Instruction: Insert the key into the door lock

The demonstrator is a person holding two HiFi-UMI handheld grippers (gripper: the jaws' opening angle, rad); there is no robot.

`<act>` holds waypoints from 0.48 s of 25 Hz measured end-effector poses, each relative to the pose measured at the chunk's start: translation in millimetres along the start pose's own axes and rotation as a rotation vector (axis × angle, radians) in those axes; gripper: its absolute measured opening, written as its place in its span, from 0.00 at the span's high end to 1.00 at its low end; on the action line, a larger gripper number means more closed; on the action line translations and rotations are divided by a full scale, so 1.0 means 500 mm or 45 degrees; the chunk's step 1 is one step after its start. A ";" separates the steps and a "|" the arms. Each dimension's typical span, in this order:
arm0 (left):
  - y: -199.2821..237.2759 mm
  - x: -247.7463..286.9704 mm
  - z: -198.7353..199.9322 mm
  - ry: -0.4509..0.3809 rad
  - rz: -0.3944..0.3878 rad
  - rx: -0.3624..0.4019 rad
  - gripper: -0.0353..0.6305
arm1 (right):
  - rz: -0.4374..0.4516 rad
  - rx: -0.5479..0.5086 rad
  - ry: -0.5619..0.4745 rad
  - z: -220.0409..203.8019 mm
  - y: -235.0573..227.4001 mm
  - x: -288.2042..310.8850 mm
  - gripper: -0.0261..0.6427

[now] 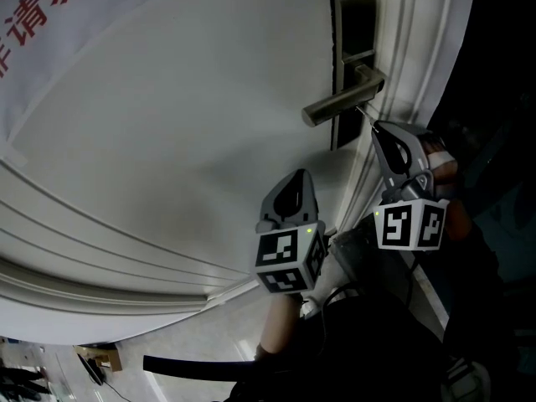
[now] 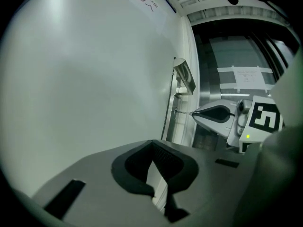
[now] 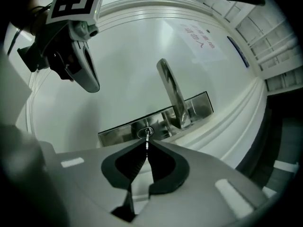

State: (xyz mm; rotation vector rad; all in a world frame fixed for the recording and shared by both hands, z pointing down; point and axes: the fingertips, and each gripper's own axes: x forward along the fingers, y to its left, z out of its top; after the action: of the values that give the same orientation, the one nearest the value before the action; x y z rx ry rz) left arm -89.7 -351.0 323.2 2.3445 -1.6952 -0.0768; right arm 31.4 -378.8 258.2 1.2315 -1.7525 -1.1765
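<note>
We stand before a white door (image 1: 167,132) with a steel lock plate (image 1: 352,32) and a lever handle (image 1: 339,100), where our right tool (image 3: 147,148) is clamped on the key (image 3: 148,141), its tip at the keyhole (image 3: 142,133), and our left tool (image 2: 152,143) hangs lower near the door, jaws together and empty.

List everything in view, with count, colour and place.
door: 1, white, fills most of the head view
sheet with red characters: 1, white, upper left of head view
lock plate: 1, dark metal, near the door's edge
lever handle: 1, silver, on the lock plate
keyhole: 1, silver, on the plate beside the handle
key: 1, metallic, tip at the keyhole
left gripper: 1, grey, shut, empty
right gripper: 1, grey, shut on the key
</note>
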 end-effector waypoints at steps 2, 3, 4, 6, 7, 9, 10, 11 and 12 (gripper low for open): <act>-0.005 0.002 -0.005 0.015 -0.011 0.003 0.95 | -0.007 -0.034 0.012 -0.001 0.001 0.003 0.94; -0.006 0.003 -0.008 0.021 -0.016 0.006 0.95 | -0.009 -0.049 0.014 0.000 0.002 0.004 0.94; -0.007 0.005 -0.009 0.018 -0.018 0.010 0.95 | -0.010 -0.062 0.016 0.001 0.002 0.006 0.94; -0.010 0.008 -0.005 0.007 -0.024 0.006 0.95 | -0.012 -0.087 0.022 0.002 0.003 0.007 0.94; -0.011 0.009 -0.004 0.006 -0.027 0.003 0.95 | -0.013 -0.099 0.027 0.001 0.003 0.007 0.94; -0.012 0.011 -0.008 0.012 -0.032 0.008 0.95 | -0.011 -0.116 0.038 0.001 0.003 0.009 0.94; -0.013 0.013 -0.009 0.014 -0.035 0.010 0.95 | -0.009 -0.120 0.041 0.000 0.003 0.010 0.94; -0.015 0.014 -0.008 0.013 -0.038 0.010 0.95 | -0.007 -0.123 0.043 0.000 0.002 0.012 0.94; -0.017 0.015 -0.006 0.011 -0.042 0.009 0.95 | -0.004 -0.126 0.044 0.000 0.002 0.014 0.94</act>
State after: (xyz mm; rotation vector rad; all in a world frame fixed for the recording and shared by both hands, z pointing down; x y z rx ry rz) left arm -78.8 -355.1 325.2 2.3743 -1.6558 -0.0663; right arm 28.8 -385.1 259.4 1.1893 -1.6473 -1.2215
